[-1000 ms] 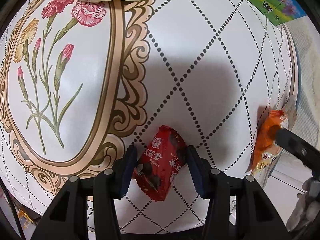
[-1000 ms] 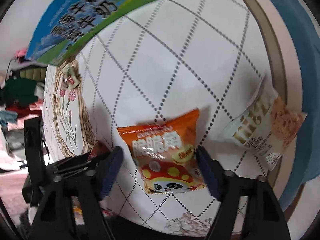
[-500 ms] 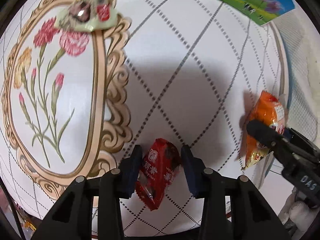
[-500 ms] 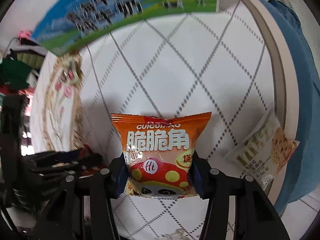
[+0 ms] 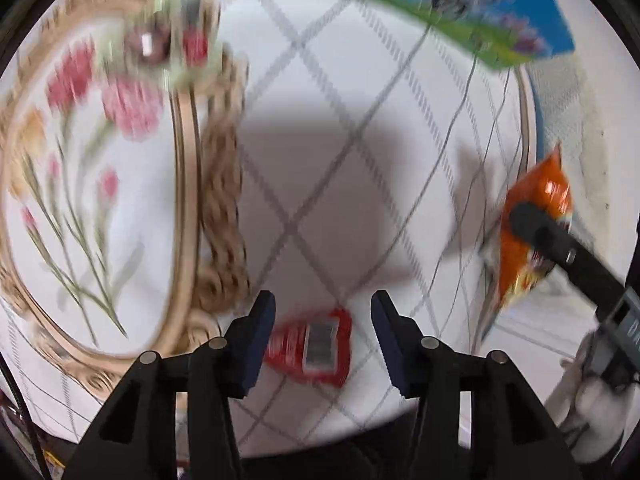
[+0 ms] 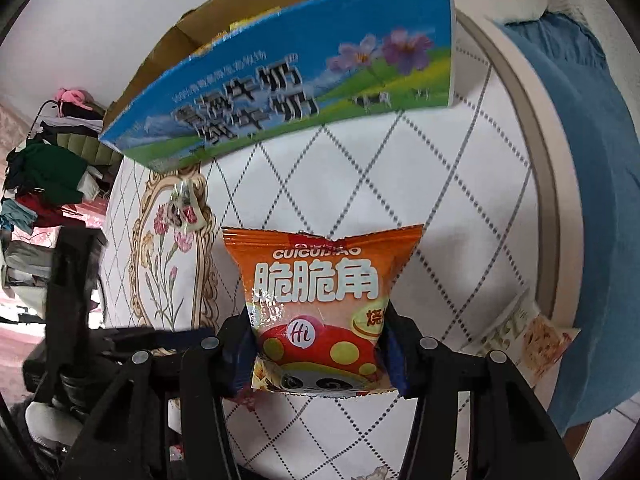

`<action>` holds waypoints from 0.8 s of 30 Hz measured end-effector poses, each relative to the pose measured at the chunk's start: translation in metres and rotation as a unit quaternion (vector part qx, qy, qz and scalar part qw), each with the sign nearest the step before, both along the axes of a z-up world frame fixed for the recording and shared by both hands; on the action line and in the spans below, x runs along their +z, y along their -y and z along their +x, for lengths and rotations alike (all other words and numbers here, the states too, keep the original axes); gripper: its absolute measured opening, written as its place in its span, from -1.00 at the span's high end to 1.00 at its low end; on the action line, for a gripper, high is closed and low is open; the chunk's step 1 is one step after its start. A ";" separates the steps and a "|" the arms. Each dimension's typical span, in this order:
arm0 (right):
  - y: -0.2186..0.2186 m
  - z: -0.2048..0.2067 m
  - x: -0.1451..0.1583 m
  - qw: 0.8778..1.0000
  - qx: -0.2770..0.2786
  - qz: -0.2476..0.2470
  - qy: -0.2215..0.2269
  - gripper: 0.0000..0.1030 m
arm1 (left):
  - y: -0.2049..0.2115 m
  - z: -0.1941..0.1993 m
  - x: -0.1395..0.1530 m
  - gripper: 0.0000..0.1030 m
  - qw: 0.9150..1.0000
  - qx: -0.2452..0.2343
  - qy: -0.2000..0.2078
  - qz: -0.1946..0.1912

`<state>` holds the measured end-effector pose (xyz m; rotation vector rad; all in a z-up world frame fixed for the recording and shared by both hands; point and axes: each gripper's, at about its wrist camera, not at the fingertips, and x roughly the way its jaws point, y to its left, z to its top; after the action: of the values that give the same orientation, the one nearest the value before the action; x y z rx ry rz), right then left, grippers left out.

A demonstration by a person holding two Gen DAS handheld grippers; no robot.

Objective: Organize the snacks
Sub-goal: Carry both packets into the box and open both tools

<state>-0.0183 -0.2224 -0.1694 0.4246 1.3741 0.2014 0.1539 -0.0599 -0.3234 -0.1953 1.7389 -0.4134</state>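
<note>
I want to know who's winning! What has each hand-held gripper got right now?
Left hand-held gripper: open, red snack packet lies loose between its fingers.
Right hand-held gripper: closed on the orange snack bag.

Motion-blurred view, left gripper spread wide above small red foil snack packet lying on white diamond-patterned bench, fingers clear of it, orange crinkly snack bag pinched in right gripper at right, blue-green printed carton at top

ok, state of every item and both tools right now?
Left tool: open, not gripping.
Red packet: loose between its fingers, barcode side up.
Right tool: shut on orange chip bag, lifted.
Carton: top open.
White snack pack: lying near the table edge.
Green pack: lying flat.
</note>
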 end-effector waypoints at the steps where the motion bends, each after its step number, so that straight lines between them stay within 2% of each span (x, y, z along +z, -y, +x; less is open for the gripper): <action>1: -0.021 0.002 -0.011 1.000 0.001 -0.001 -0.003 -0.07 | 0.001 -0.005 -0.004 0.06 1.000 -0.009 -0.006 0.002; 4: -0.033 -0.008 -0.028 1.000 0.003 0.002 -0.016 -0.07 | 0.004 -0.020 -0.023 -0.20 0.998 -0.048 -0.025 0.021; 6: -0.033 -0.015 -0.038 1.000 0.003 0.006 -0.029 -0.07 | 0.011 -0.026 -0.037 -0.20 0.997 -0.065 -0.034 0.035; 8: -0.038 -0.017 -0.049 0.999 0.001 0.007 -0.039 -0.07 | 0.016 -0.028 -0.039 -0.19 0.996 -0.069 -0.015 0.052; 9: -0.042 -0.017 -0.052 0.999 0.002 0.006 -0.042 -0.07 | 0.018 -0.028 -0.038 -0.17 0.996 -0.067 -0.005 0.059; 11: -0.043 -0.022 -0.054 0.999 0.004 0.000 -0.042 -0.08 | 0.021 -0.030 -0.034 0.09 0.995 -0.065 0.017 0.072; 12: -0.043 -0.023 -0.054 0.999 0.005 -0.001 -0.042 -0.07 | 0.022 -0.030 -0.032 0.29 0.995 -0.067 0.023 0.075; 14: -0.045 -0.024 -0.054 0.999 0.005 -0.001 -0.042 -0.08 | 0.017 -0.030 -0.029 0.36 0.995 -0.061 0.025 0.071; 19: -0.054 -0.019 -0.053 0.999 0.003 0.001 -0.034 -0.07 | 0.007 -0.024 -0.010 0.37 0.997 -0.040 0.038 0.058; 24: -0.049 -0.007 -0.030 1.000 0.000 0.010 -0.011 -0.07 | -0.013 -0.003 0.043 0.38 0.997 -0.011 0.071 0.010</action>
<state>-0.0251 -0.1737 -0.1998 0.4447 1.3949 0.2109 0.1511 -0.0464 -0.2800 -0.1292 1.6068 -0.4171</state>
